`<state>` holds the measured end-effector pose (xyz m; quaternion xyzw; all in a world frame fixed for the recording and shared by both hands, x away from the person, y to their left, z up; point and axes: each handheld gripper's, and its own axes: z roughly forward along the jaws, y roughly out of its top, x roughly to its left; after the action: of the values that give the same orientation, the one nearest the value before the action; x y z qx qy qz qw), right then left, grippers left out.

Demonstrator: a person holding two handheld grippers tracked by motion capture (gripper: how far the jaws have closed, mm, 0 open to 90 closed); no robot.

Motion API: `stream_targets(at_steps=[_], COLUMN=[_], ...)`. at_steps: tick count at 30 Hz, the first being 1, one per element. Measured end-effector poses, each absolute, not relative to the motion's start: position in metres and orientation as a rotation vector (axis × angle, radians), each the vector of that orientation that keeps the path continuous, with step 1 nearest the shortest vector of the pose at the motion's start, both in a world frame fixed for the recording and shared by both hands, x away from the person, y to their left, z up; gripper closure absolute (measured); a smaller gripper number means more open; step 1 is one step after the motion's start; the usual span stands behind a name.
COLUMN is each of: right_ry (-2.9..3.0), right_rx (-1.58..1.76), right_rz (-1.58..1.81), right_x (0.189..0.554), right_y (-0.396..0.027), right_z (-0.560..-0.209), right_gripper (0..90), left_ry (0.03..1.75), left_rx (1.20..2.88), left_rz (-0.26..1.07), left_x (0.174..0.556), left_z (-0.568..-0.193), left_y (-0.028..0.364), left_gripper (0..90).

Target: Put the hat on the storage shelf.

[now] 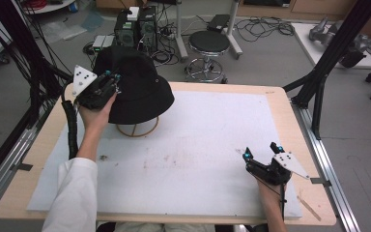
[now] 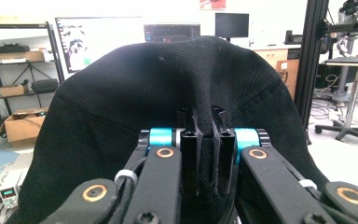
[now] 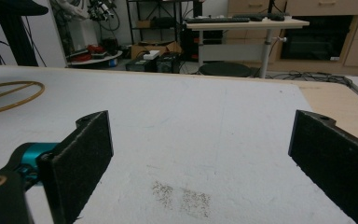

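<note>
While the left gripper [image 2: 204, 128] pinches the unlabelled black hat [image 1: 137, 87], the right gripper [image 1: 262, 152] gapes.

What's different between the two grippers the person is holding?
The left gripper is shut on the black hat, pinching a fold of its fabric; the right gripper is open and holds nothing. The left is raised at the hat on its wire stand; the right sits low over the white mat. Both have black jaws.
</note>
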<state>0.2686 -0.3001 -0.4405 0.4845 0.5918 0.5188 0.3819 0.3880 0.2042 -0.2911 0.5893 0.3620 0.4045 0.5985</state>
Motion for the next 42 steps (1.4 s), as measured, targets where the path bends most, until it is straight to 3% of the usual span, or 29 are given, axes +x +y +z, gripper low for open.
stream_targets(at_steps=[11, 17, 27, 42], right_ry=[1.510, 1.509, 1.509, 1.497], right_rx=[1.234, 1.237, 1.229, 1.247], right_rz=[1.323, 1.323, 1.322, 1.322], right_x=[0.269, 0.269, 0.269, 0.268], right_y=[-0.300, -0.300, -0.299, -0.300], right_z=[-0.440, -0.440, -0.440, -0.440], right_gripper=[5.4, 5.4, 5.4, 5.4], left_ry=[0.845, 0.845, 0.879, 0.906], left_rx=[1.350, 1.350, 1.324, 1.289], left_rz=[0.905, 0.894, 0.899, 0.903], left_x=[0.388, 0.388, 0.383, 0.354], left_z=[-0.290, -0.289, -0.287, -0.303], left_y=[0.208, 0.210, 0.217, 0.244], left_gripper=[81.1, 69.7, 36.6, 30.7])
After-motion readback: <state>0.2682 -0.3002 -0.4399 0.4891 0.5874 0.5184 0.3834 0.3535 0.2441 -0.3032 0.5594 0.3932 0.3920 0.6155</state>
